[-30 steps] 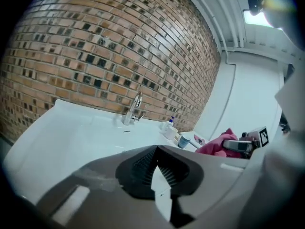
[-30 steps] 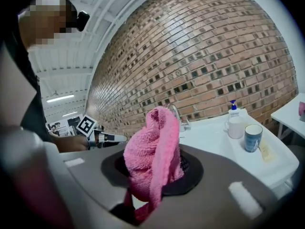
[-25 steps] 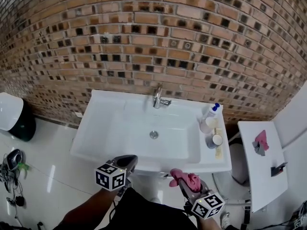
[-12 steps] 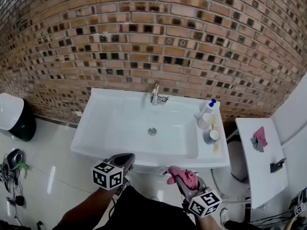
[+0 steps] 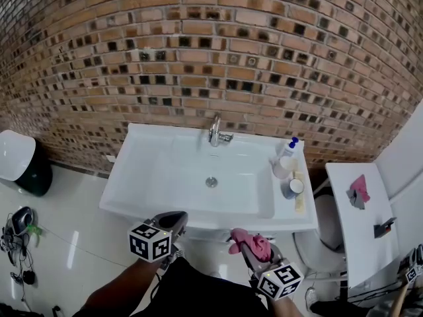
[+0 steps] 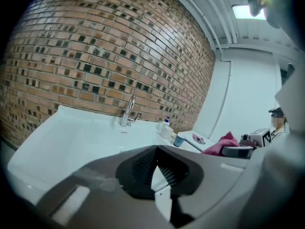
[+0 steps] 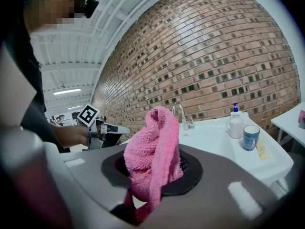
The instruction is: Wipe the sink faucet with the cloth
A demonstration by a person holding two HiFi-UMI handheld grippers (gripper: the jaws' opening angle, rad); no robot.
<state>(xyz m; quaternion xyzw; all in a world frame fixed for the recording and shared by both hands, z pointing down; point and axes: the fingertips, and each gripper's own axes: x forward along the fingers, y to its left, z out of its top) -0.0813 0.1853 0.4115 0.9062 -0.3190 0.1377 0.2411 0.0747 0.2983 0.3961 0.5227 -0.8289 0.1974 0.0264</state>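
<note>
Nearest: right claw [image 5: 243, 248] clenched on the pink cloth [image 7: 153, 156], which stands bunched between the jaws, short of the sink's front edge. Beside it, left claw [image 6: 156, 149] pinched together, nothing in it. Beyond: white sink [image 5: 149, 177]. Faucet [image 5: 215, 132] at its back rim, well apart from the cloth. Brick wall [image 5: 198, 58] behind.

Left tool [image 5: 176, 219] closed; right tool [image 5: 245, 247] clamped on the cloth [image 5: 254, 242].
</note>
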